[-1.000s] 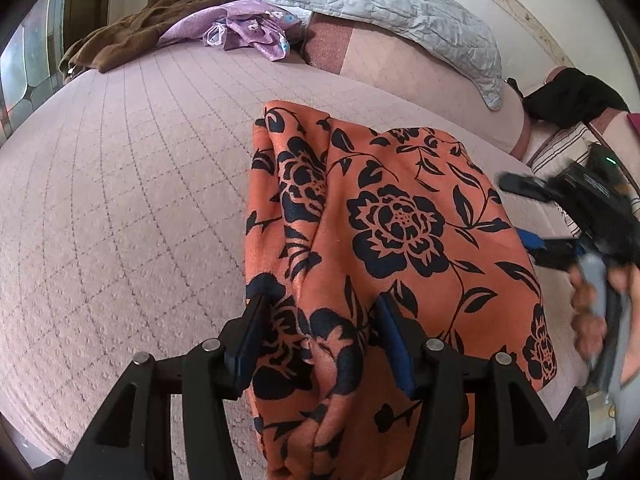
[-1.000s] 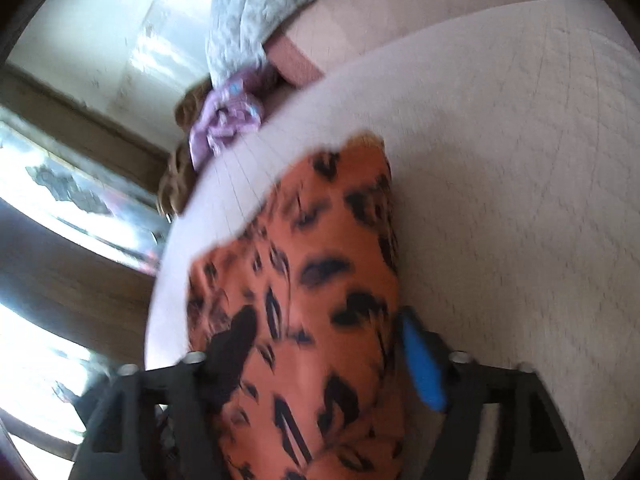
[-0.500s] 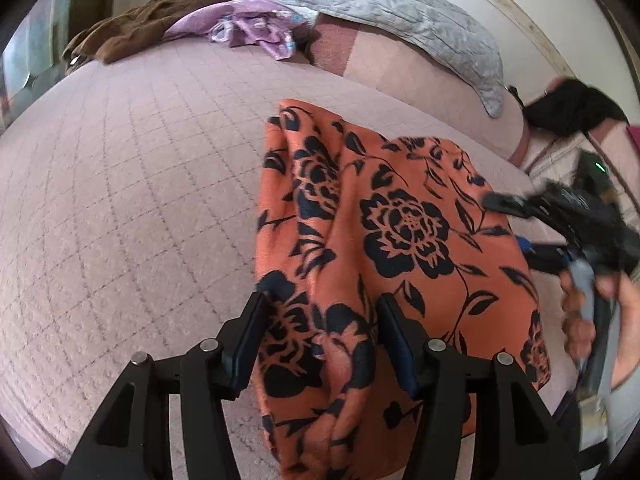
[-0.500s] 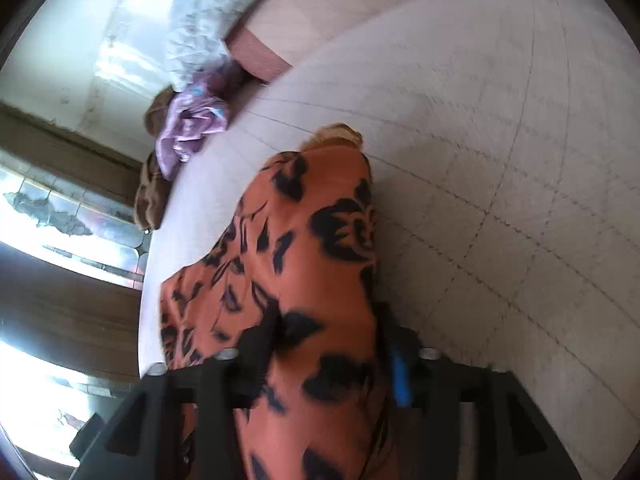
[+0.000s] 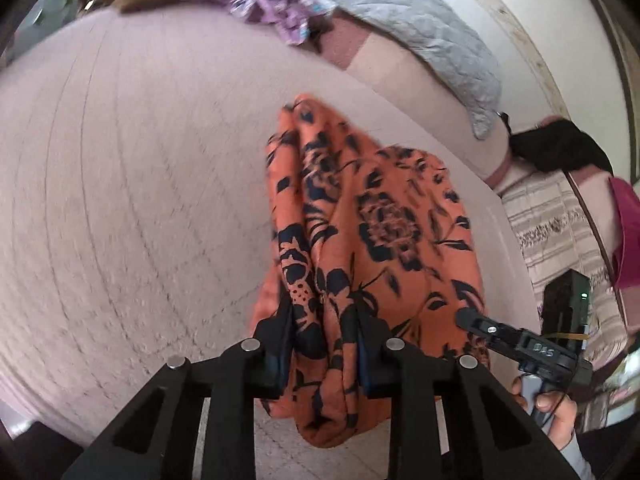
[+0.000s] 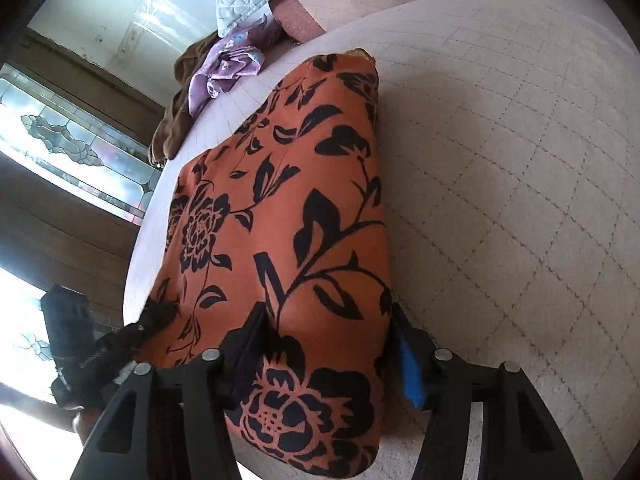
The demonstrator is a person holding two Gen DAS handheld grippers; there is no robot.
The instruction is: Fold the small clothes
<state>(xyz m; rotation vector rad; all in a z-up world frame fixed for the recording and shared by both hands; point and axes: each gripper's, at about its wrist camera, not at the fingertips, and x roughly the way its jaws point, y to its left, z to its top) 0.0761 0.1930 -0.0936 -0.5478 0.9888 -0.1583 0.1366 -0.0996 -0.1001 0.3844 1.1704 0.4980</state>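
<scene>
Left wrist view: left gripper (image 5: 325, 334) and right gripper (image 6: 326, 350) each pinch the orange floral garment's (image 5: 372, 240) near edge, long axis running straight away across the bed (image 5: 120, 200).

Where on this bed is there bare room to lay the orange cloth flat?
Bare quilted bedspread lies left of the orange floral garment, up to the purple cloth and brown cloth. Another bare stretch lies on its right. The pillow end is crowded.

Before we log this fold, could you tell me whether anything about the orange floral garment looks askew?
Yes: the orange floral garment is bunched into ridges near the left gripper, while near the right gripper it lies smooth.
</scene>
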